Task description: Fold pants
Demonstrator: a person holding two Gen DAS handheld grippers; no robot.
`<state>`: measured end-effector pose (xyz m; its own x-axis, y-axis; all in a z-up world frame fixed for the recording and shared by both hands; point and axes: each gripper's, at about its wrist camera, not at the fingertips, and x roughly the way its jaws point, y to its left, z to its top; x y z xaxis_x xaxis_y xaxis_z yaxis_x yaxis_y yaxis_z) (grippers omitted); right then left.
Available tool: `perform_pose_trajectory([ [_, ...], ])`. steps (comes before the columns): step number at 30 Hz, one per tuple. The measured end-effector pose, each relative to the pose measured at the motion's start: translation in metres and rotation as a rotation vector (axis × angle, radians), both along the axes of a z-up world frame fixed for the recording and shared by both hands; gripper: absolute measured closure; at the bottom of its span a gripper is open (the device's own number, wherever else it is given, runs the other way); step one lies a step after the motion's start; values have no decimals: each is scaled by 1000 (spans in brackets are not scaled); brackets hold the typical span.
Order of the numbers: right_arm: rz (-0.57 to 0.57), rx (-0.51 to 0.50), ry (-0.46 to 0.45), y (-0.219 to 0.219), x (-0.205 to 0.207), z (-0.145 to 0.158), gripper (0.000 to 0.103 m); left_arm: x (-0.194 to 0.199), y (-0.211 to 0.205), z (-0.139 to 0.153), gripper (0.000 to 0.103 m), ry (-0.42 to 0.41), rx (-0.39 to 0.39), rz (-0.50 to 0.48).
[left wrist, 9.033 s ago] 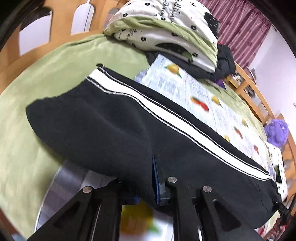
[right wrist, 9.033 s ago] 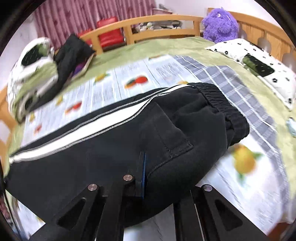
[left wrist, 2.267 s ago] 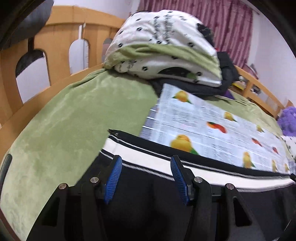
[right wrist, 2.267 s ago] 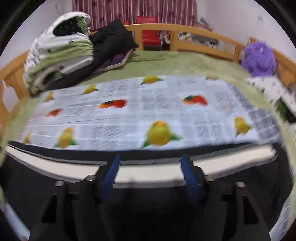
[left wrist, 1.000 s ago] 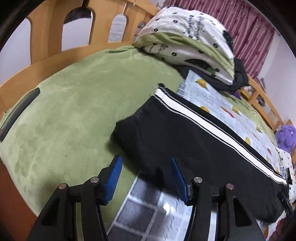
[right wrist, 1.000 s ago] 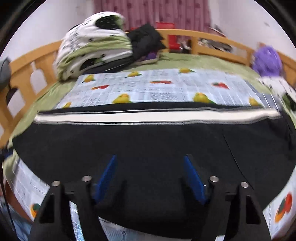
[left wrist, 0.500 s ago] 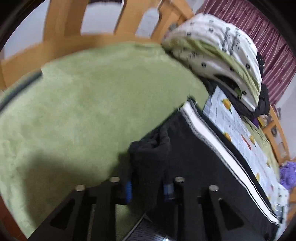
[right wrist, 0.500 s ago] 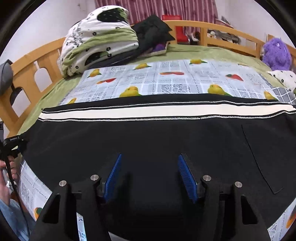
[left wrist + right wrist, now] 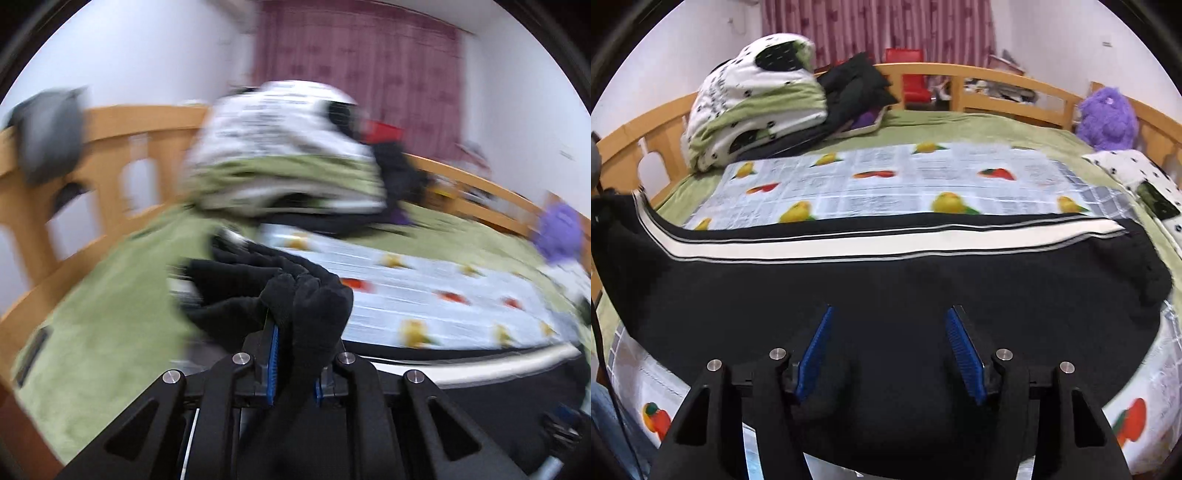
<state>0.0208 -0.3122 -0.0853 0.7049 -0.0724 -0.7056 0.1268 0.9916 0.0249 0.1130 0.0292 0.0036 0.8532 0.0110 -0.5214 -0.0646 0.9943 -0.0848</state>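
Black pants (image 9: 886, 280) with a white side stripe lie lengthwise across the bed, on a fruit-print sheet (image 9: 886, 184). My left gripper (image 9: 295, 354) is shut on the bunched leg end of the pants (image 9: 314, 306) and holds it lifted above the bed; that view is blurred by motion. In the right wrist view the lifted leg end rises at the far left (image 9: 617, 229). My right gripper (image 9: 890, 343) is open over the middle of the pants, with its blue pads (image 9: 964, 350) spread wide and holding nothing.
A folded white and green quilt (image 9: 753, 96) and dark clothes (image 9: 857, 88) are piled at the back left. A purple plush toy (image 9: 1108, 110) sits by the wooden bed rail (image 9: 997, 85) at the right. A spotted pillow (image 9: 1137, 173) lies at the right edge.
My left gripper has closed on the leg end of the pants and lifted it up off the bed. My right gripper has stayed open over the middle of the pants.
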Motion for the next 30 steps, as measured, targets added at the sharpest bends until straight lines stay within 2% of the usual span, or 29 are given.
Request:
perform_pose_trajectory([
  [2,-41,11,18,-19,-4,-2,41,-1,-52,0,90,13,-54,-176],
  [5,-98,59,52,-44,-9,-6,41,-3,-108,-16,90,52,-77,-321],
  [9,-157,123,35,-70,-20,-4,41,-5,-169,-62,90,172,-140,-438],
  [11,-161,162,35,-79,-20,-4,41,-6,-181,-83,90,231,-143,-461],
  [13,-153,210,40,-83,-18,-4,41,-6,-190,-107,89,339,-134,-489],
  [14,-148,231,42,-82,-16,-5,40,-7,-189,-115,89,386,-140,-502],
  [15,-139,246,45,-81,-14,-6,40,-9,-186,-116,87,398,-146,-506],
  [18,-111,255,61,-70,-6,-9,39,-20,-169,-105,72,407,-195,-534],
  [20,-89,252,69,-59,1,-11,39,-30,-155,-92,54,380,-207,-544],
  [22,-58,259,73,-47,9,-14,39,-32,-139,-84,46,339,-193,-527],
  [23,-40,265,74,-41,12,-15,39,-31,-130,-78,44,320,-181,-514],
  [25,8,274,70,-27,21,-17,39,-28,-105,-68,44,297,-129,-467],
  [28,108,280,61,3,34,-19,39,-21,-73,-58,44,272,1,-369],
  [30,168,258,75,23,41,-23,39,-21,-51,-54,44,225,70,-315],
])
